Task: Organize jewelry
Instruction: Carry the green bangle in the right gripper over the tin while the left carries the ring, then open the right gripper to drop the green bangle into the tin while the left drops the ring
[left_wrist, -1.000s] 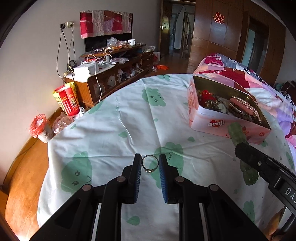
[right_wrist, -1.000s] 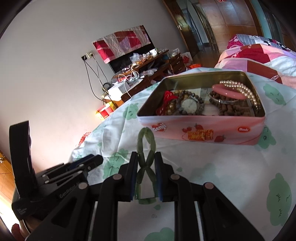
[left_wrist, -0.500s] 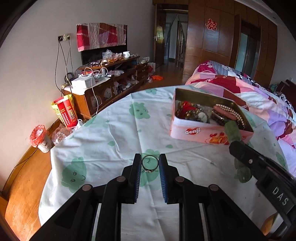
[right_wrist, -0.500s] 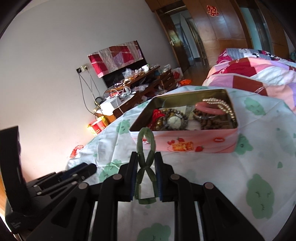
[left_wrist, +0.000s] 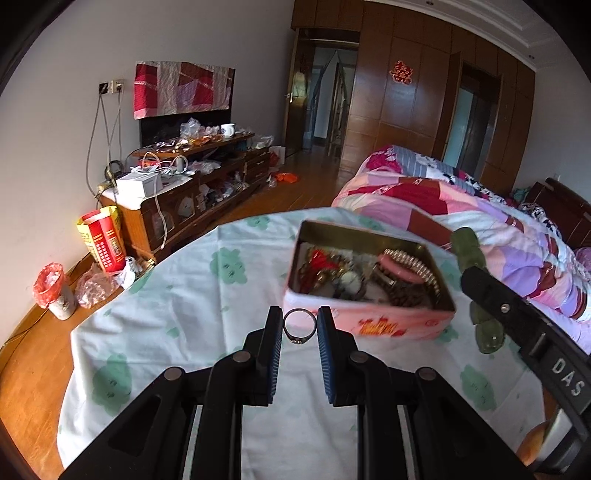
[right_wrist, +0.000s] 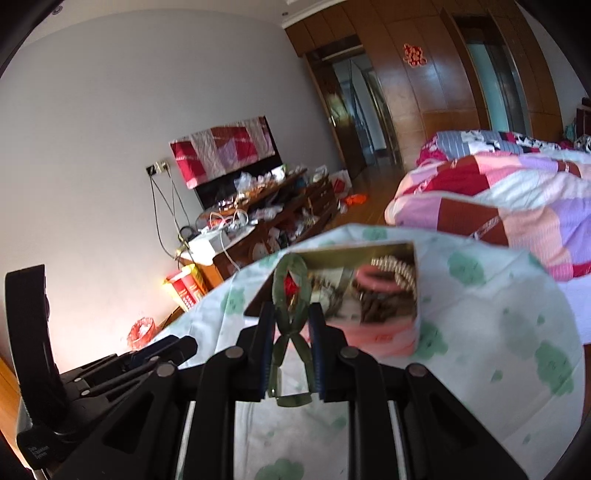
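Holding: left tongs (left_wrist: 300, 328) clamp thin metal ring (left_wrist: 299, 327) | right tongs (right_wrist: 289, 325) clamp twisted green bangle (right_wrist: 290, 325)

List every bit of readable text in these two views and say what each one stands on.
"DAS": white letters on the right gripper body, cut off at the frame edge.
Red double-happiness sign on the wooden wardrobe door.
Red-yellow lettering on the pink tin: too blurred.
Small print on the left gripper base: too small.
Red-yellow bag: unreadable.
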